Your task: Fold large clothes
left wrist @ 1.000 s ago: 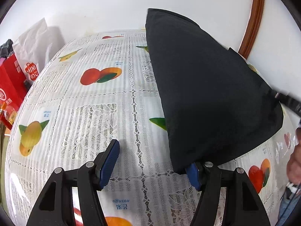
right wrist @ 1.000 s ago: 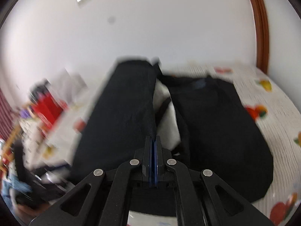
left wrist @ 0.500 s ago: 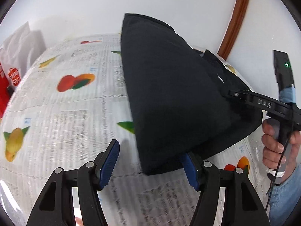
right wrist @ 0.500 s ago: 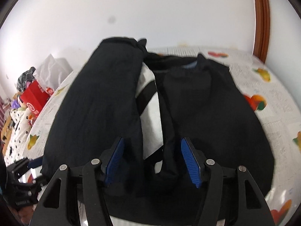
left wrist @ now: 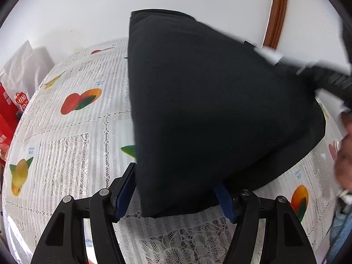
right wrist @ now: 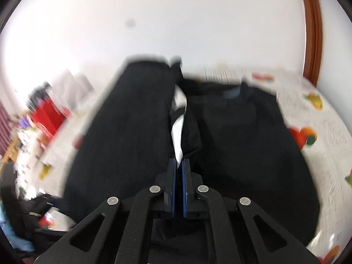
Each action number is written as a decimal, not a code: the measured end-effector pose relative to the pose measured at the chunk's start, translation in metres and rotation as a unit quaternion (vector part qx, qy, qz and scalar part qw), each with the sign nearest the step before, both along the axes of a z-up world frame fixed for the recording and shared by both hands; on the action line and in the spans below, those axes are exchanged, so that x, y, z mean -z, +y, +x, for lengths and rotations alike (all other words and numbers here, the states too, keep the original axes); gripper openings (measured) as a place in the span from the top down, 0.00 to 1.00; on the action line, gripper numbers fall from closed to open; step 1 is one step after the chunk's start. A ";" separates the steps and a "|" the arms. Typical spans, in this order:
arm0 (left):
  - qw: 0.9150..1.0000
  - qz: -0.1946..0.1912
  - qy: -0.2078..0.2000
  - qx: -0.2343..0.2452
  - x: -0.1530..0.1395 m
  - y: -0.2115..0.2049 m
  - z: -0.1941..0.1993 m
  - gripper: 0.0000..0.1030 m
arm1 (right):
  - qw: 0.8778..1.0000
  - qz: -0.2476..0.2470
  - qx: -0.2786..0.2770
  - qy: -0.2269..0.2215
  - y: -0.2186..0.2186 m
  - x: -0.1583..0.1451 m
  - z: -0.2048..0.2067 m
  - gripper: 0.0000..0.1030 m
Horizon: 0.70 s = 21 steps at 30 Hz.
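Lace fruit-print tablecloth (left wrist: 72, 136), white wall (left wrist: 88, 11), brown door frame (left wrist: 276, 13), black garment (left wrist: 209, 110)

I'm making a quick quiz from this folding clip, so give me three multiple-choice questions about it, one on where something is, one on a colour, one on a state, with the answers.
1. Where does the red bag sit in the left wrist view?
A. at the table's left edge
B. on top of the garment
C. between the fingers

2. What colour is the garment being folded?
A. white
B. black
C. red

3. How do the right gripper's fingers stand?
A. spread wide
B. out of view
C. nearly together, with a thin gap

Answers:
1 A, the red bag lies at the far left beside the fruit-print tablecloth.
2 B, the garment is black in both views.
3 C, the right gripper shows its blue pads nearly together in front of the cloth; whether they pinch fabric cannot be told. The left gripper is spread around a garment corner.
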<state>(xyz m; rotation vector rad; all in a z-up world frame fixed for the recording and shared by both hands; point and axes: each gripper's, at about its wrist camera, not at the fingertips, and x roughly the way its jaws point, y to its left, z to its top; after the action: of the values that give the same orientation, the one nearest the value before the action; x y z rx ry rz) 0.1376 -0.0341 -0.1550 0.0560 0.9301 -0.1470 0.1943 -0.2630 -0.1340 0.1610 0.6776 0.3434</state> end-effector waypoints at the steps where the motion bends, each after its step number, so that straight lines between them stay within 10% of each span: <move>1: 1.000 -0.001 0.001 0.000 0.000 0.000 0.001 0.36 | 0.999 0.043 0.006 -0.031 -0.019 -0.016 -0.012 0.96; 5: 1.000 0.003 0.002 0.001 0.000 -0.002 0.003 0.37 | 0.988 0.131 0.026 -0.076 -0.070 -0.035 -0.041 0.96; 12: 1.000 0.008 -0.004 0.007 0.002 -0.005 0.000 0.35 | 0.996 0.033 0.079 0.023 -0.087 0.023 -0.034 0.94; 21: 0.998 -0.036 -0.003 0.047 -0.003 -0.028 -0.001 0.37 | 0.996 0.027 0.072 0.040 -0.094 0.032 -0.037 0.54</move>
<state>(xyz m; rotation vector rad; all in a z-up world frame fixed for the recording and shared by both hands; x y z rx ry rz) 0.1369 -0.0619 -0.1520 0.0334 0.9149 -0.2672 0.1578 -0.3565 -0.1659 0.2738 0.7315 0.2180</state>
